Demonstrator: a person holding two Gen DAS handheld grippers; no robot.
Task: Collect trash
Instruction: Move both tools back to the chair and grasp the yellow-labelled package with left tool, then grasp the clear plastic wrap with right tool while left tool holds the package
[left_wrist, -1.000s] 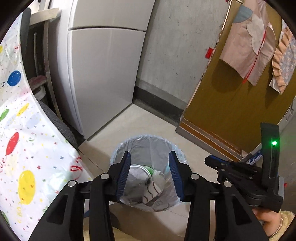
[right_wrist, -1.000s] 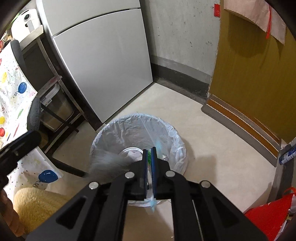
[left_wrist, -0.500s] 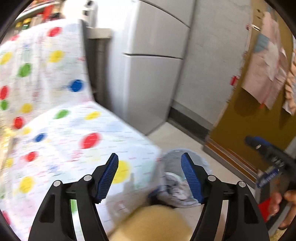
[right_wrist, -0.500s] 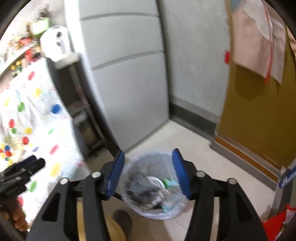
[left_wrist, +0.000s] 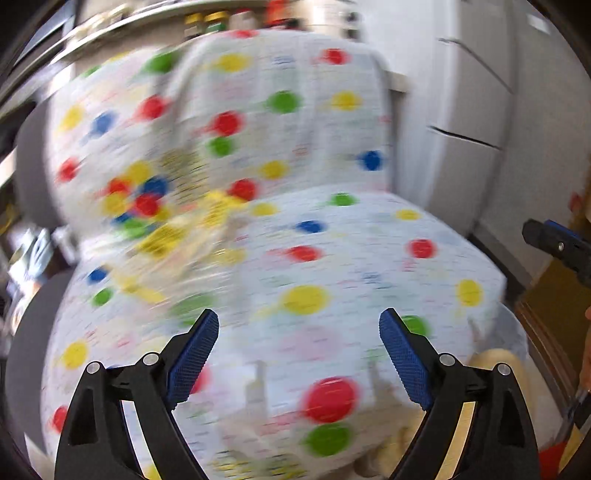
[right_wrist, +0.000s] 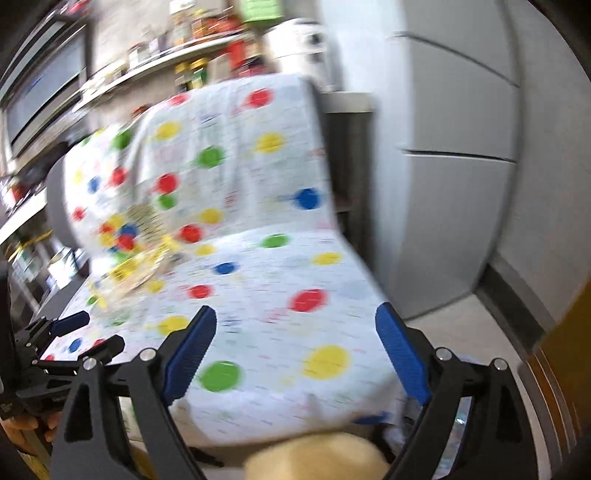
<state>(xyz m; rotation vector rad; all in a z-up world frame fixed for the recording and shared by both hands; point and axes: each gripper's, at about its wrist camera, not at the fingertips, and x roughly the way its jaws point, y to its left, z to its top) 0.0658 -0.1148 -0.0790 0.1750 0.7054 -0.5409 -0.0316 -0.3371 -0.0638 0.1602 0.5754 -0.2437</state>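
Balloon-print cloth (left_wrist: 332, 258) fills view; left tool (left_wrist: 299, 354), right tool (right_wrist: 295, 347) just opened, empty.

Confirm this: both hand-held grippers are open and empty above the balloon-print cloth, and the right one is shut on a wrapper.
Not quite. The right hand-held gripper holds no wrapper: the right wrist view shows its jaws wide, just opened, empty over the balloon-print cloth. The left hand-held gripper is likewise open and empty.

Both views swung from trash bin to balloon-print cloth (left_wrist: 369, 258), left tongs (left_wrist: 299, 332) and right tongs (right_wrist: 295, 332) just opened, empty
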